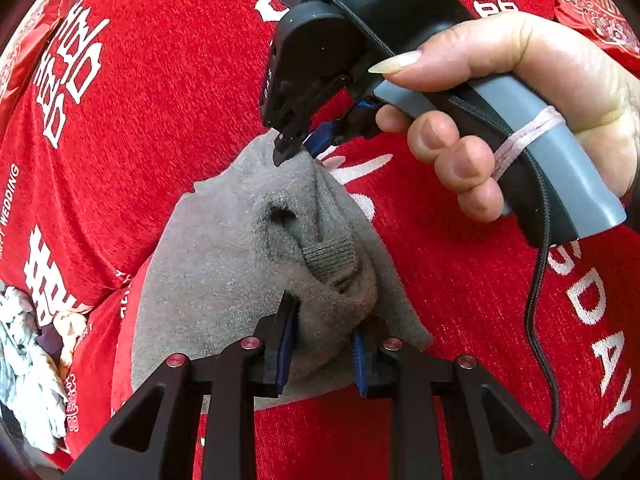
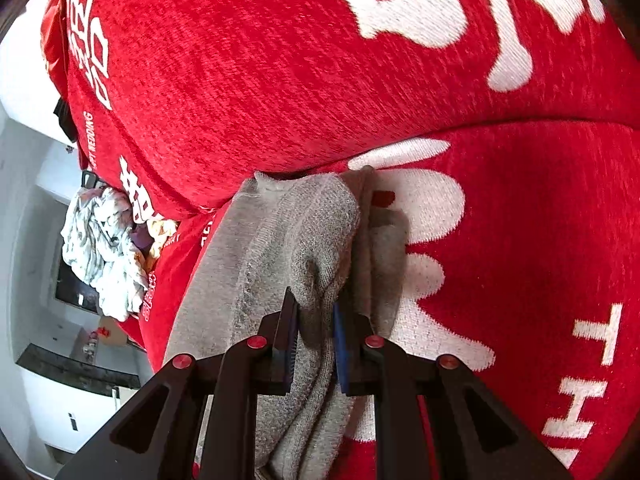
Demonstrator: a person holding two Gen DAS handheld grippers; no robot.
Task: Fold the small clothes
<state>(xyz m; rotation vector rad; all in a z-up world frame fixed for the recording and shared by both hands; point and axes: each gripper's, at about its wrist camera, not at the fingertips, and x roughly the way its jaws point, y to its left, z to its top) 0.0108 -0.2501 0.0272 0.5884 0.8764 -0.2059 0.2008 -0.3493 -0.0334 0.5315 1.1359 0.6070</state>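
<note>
- While both grip the grey sock on the red wedding-print cloth, keep tension even.
- Left hand-held gripper pinches the cuff end.
- Right hand-held gripper clamps the opposite end; bring the ends together squarely.

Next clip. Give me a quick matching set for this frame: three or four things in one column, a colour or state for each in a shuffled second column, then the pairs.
Things:
1. grey sock
2. cover
3. crumpled cloth
4. left gripper

States:
A. red with white lettering
B. whitish, heaped at the cover's edge
C. grey, pinched at both ends
D. jaws closed on bunched fabric

Pairs: 1-C, 2-A, 3-B, 4-D
</note>
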